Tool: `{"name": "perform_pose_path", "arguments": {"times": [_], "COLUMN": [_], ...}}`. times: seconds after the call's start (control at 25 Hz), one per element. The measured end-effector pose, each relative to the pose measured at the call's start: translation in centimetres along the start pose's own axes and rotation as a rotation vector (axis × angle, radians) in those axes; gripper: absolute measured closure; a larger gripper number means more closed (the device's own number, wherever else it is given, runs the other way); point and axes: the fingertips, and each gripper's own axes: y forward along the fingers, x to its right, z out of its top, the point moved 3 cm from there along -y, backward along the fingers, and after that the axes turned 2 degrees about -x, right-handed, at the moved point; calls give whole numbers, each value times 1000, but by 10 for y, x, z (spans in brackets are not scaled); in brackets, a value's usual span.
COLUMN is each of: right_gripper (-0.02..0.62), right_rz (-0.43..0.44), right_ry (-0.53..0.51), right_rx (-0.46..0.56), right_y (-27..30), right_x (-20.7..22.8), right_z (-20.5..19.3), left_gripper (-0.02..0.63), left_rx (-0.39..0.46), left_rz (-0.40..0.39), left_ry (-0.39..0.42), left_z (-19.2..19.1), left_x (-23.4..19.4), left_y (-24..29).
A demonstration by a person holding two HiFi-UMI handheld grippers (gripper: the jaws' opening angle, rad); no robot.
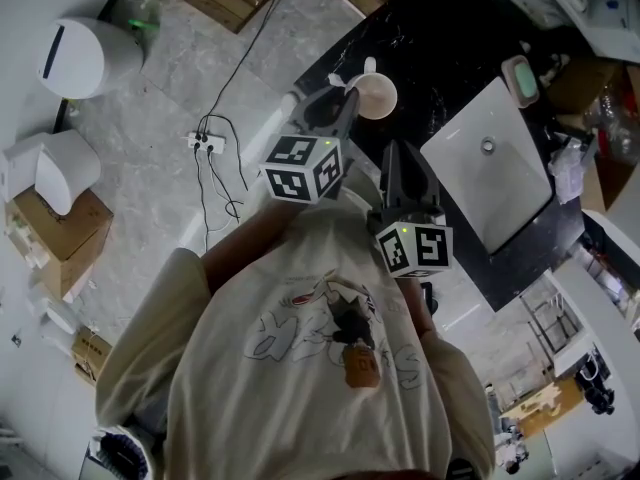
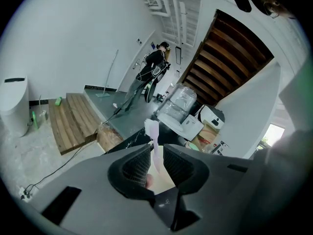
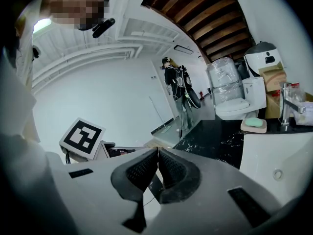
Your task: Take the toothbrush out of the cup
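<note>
The left gripper [image 2: 155, 150] is hovering right at the cup [image 2: 164, 178] with its jaws narrowly apart and straddling the handle of the toothbrush [image 2: 153, 137]. Thin slivers of gap are showing on either side of the handle, so by my reading it is bracketing the handle and not yet pinching it. The toothbrush is standing in the cup, leaning slightly, with its pale handle rising between the ribbed pads and its white bristle head poking up above the jaw tips. The cup's cream inside is showing just beneath the jaws. In the head view the cup is sitting near the edge of the black marbled surface [image 1: 440, 58], well apart from the white sink basin [image 1: 490, 168]. The right gripper [image 3: 157, 153] is hanging back over that surface, nearer the person's body. Its jaws are pressed together on nothing. The toothbrush is probably going to handle as a light, stiff and rather slick plastic stick. The best hold is likely to be on the bare handle just below the head, where the pads are sitting now. A straight pull along its length should be keeping the light cup from tipping or riding up with it. The idle gripper could be steadying the cup if it starts lifting.
</note>
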Motion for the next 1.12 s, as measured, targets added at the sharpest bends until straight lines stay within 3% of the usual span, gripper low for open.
{"name": "perform_pose_path", "arguments": {"times": [0.24,1.12], "right_gripper": [577,577], "right_rz": [-1,15], "right_ry": [-2,-5], "right_rx": [-3,38], "right_y": [2,-10], "right_x": [2,-1], "right_z": [3,7], "left_gripper": [572,577], "left_rx": [4,59], "left_rz": [16,-3], "left_ry": [11,102], "left_z": [4,11], "left_x": [1,20], "left_y": [4,-14]}}
